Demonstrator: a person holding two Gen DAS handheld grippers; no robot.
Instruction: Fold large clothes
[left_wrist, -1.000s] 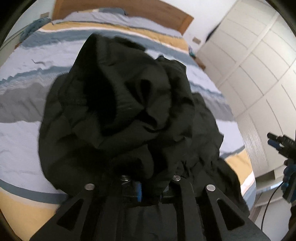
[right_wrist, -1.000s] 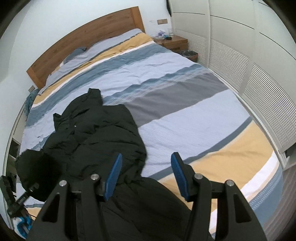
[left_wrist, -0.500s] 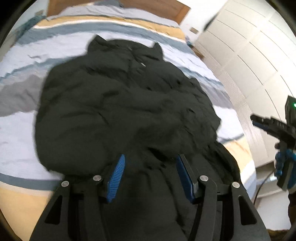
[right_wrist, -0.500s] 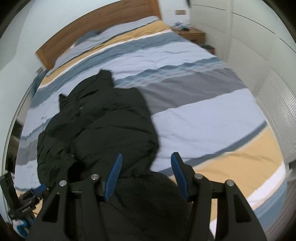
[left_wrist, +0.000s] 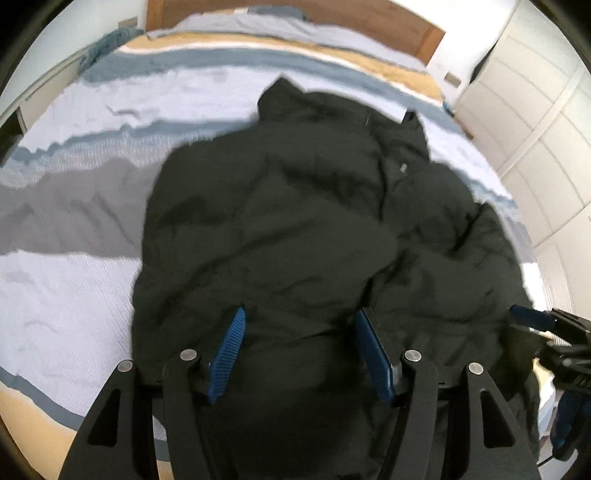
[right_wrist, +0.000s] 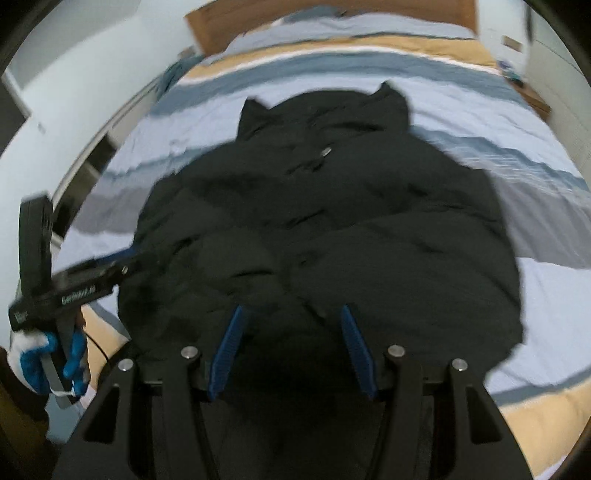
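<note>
A large black puffy jacket (left_wrist: 295, 221) lies spread on the striped bed cover (left_wrist: 74, 295), collar toward the headboard. My left gripper (left_wrist: 301, 312) hovers over its near hem. Its jaws are opening, and the blue pads stand apart with only the fabric lying below them. In the right wrist view the same jacket (right_wrist: 332, 221) fills the middle, and my right gripper (right_wrist: 292, 308) hangs open above its near edge, gripping nothing. A gloved hand (right_wrist: 37, 347) holds the left gripper at the jacket's left side.
The bed cover (right_wrist: 554, 295) extends to the left and right of the jacket. A wooden headboard (left_wrist: 369, 18) closes the far end. White wardrobe doors (left_wrist: 535, 129) run along the right. A nightstand (right_wrist: 532, 99) stands at the far right corner.
My left gripper let go of the bunched jacket, which dropped flat onto the bed, and its jaws went from shut to apart. The right gripper swung left and down over the jacket.
</note>
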